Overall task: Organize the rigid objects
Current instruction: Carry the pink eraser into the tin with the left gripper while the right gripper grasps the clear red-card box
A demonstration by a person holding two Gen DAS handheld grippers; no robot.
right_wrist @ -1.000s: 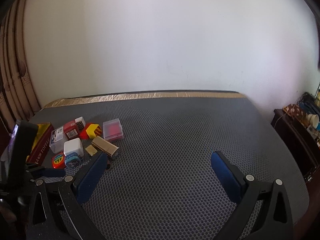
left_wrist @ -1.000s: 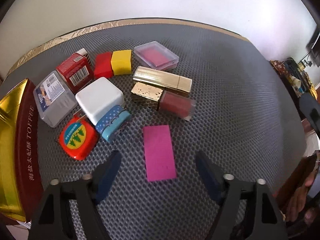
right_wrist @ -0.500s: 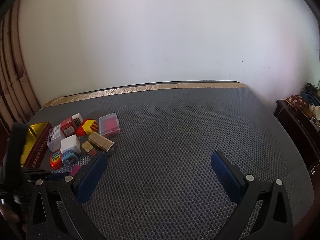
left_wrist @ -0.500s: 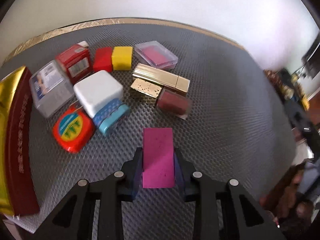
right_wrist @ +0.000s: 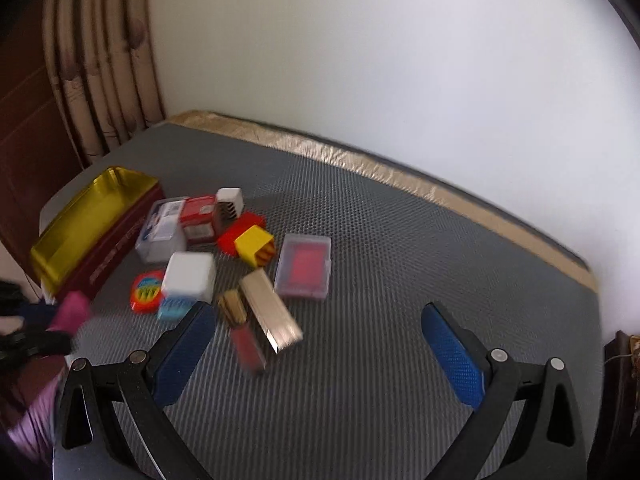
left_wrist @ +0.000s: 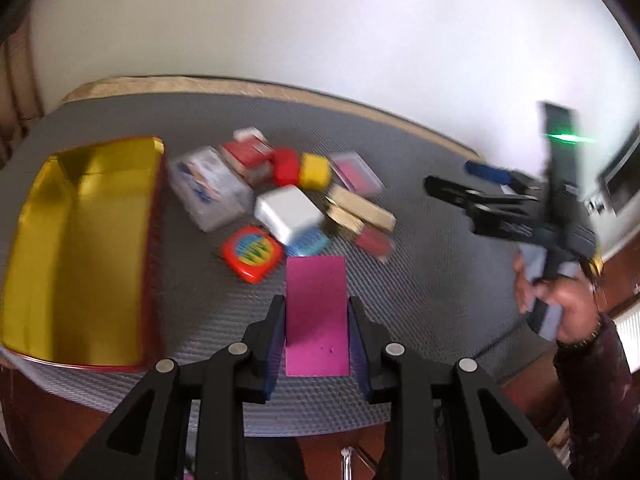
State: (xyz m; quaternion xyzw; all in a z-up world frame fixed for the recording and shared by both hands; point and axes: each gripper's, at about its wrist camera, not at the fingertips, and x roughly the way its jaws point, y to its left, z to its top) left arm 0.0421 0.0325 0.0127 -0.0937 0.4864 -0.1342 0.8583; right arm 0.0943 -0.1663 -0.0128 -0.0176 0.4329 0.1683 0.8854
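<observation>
Two grippers: left gripper (left_wrist: 316,320) clamps magenta card (left_wrist: 316,312); labels blurred, unreadable.

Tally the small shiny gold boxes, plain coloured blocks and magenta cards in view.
Small shiny gold boxes: 2
Plain coloured blocks, one red, one yellow: 2
Flat magenta card: 1
Total: 5

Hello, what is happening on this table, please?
A person is sorting small boxes on a grey mat. The left tool is shut on a pink card, lifted near the open gold tin. The right tool is open and holds nothing, above the remaining pile.
</observation>
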